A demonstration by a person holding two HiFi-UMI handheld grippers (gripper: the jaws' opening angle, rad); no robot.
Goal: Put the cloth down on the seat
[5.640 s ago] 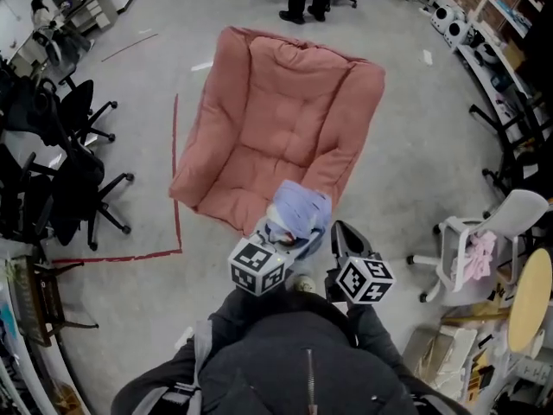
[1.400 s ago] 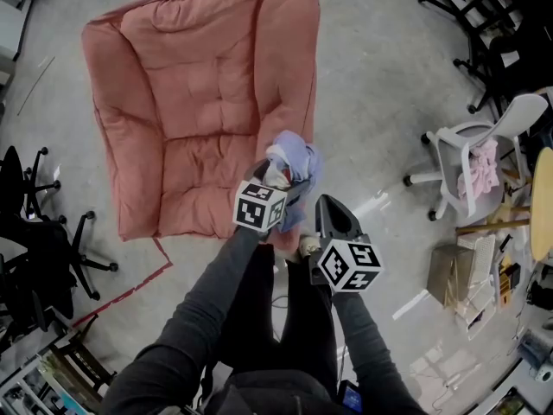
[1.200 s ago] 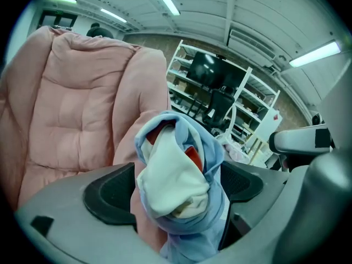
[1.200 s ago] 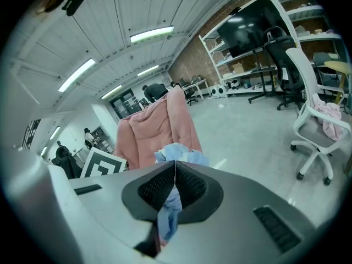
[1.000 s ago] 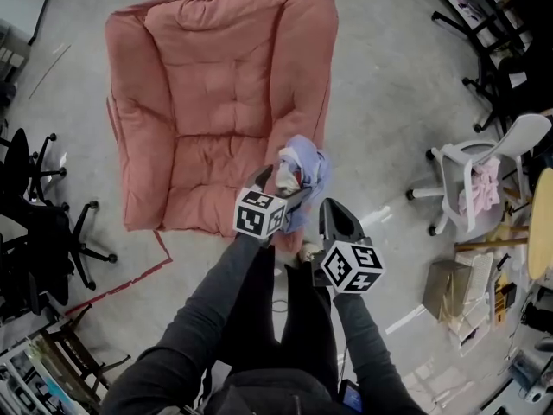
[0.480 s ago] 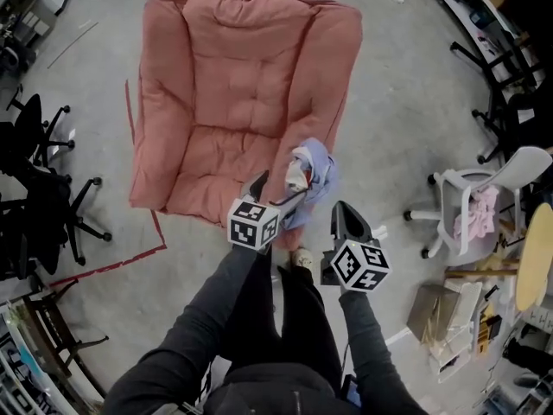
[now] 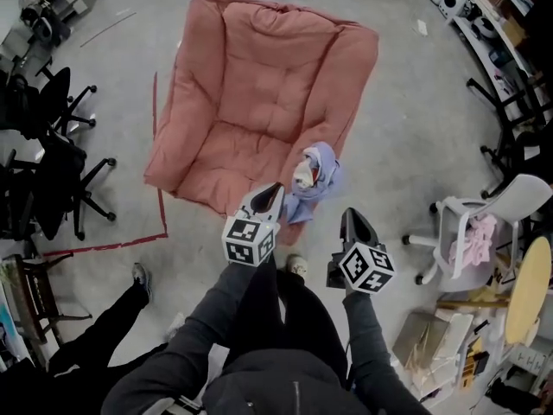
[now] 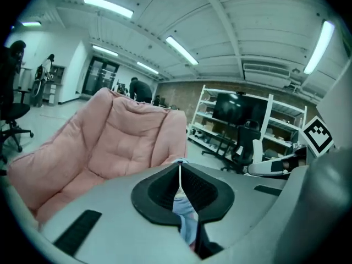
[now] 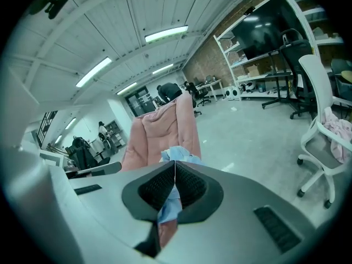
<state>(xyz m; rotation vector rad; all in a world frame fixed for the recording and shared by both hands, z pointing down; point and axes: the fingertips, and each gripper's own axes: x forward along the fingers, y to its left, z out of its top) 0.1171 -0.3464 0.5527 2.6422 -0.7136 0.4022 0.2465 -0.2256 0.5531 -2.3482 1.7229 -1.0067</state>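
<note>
Head view: bright, even overhead light. The grey floor (image 7: 406, 145) is flatly lit with no hard shadows. There is only soft shade in the folds of the armchair (image 7: 259, 102) and under the office chairs (image 7: 56, 167) at left. Lines bow toward the edges.

Both gripper views: heavy fisheye, a dark round vignette in the corners, a cool green-blue cast. The ceiling strip lights (image 8: 107, 7) burn out to white, and one glares at upper right. Nearest foreground is soft; the far room is fairly sharp.
</note>
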